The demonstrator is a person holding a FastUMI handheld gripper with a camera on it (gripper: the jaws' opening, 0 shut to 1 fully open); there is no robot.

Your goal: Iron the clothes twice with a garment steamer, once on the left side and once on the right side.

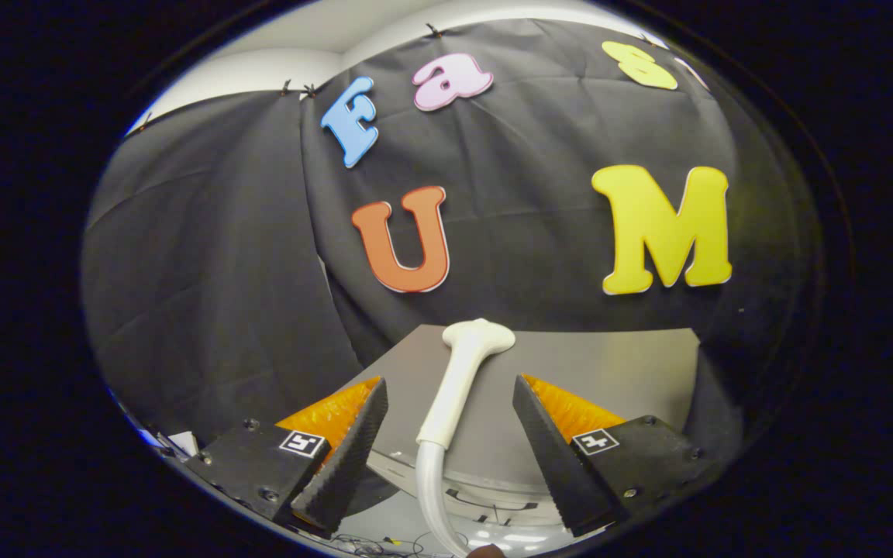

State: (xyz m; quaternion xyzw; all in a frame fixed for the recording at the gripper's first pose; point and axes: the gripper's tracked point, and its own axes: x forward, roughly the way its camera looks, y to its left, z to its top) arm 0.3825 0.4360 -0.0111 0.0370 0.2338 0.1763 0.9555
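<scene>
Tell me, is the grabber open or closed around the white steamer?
Open. The gripper has its fingers spread, with clear gaps on both sides of the steamer handle standing between them, so neither finger touches it.

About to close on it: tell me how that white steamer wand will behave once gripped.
The steamer wand looks like smooth rigid plastic, so it may slip between the open hand-held gripper fingers. Its rounded handle could twist in the grasp. The hose curving off its lower end probably flexes and tugs.
</scene>
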